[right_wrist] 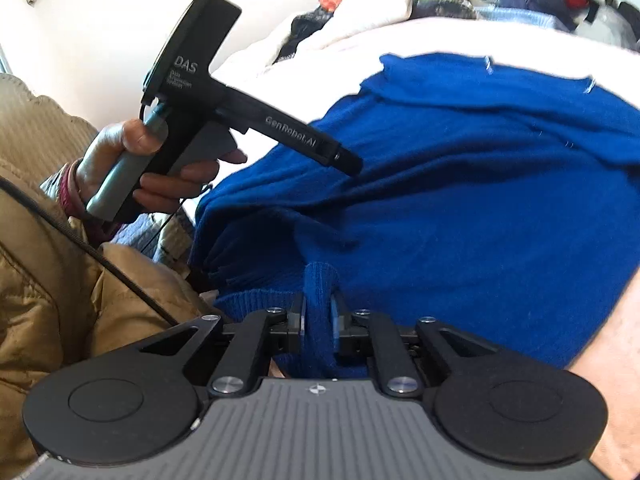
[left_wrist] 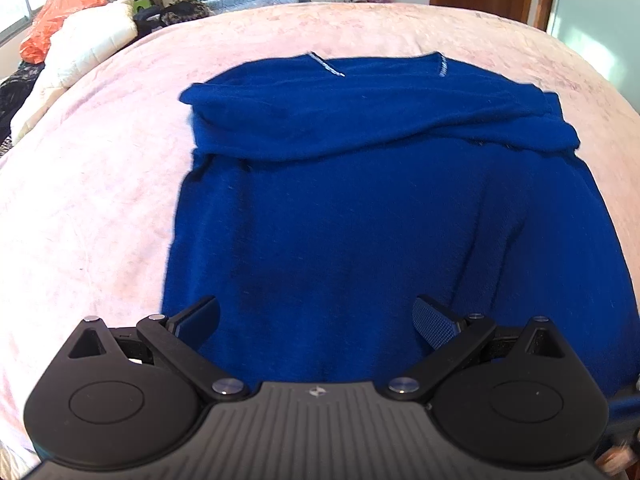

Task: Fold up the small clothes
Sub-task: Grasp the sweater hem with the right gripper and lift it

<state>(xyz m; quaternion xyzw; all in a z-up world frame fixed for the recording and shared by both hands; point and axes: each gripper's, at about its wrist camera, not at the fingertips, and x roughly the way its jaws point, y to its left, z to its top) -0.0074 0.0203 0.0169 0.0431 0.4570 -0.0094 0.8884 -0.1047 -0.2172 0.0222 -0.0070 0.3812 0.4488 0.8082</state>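
my right tongs point(right_wrist: 318, 322) are pinched on the ribbed hem of the blue sweater point(right_wrist: 460, 208). my left tongs point(left_wrist: 316, 318) gape wide above it, holding nothing. the sweater lies flat on the pink bed point(left_wrist: 100, 184), sleeves folded across. it looks soft, light and floppy, likely to sag, so i would grip the doubled hem edges.
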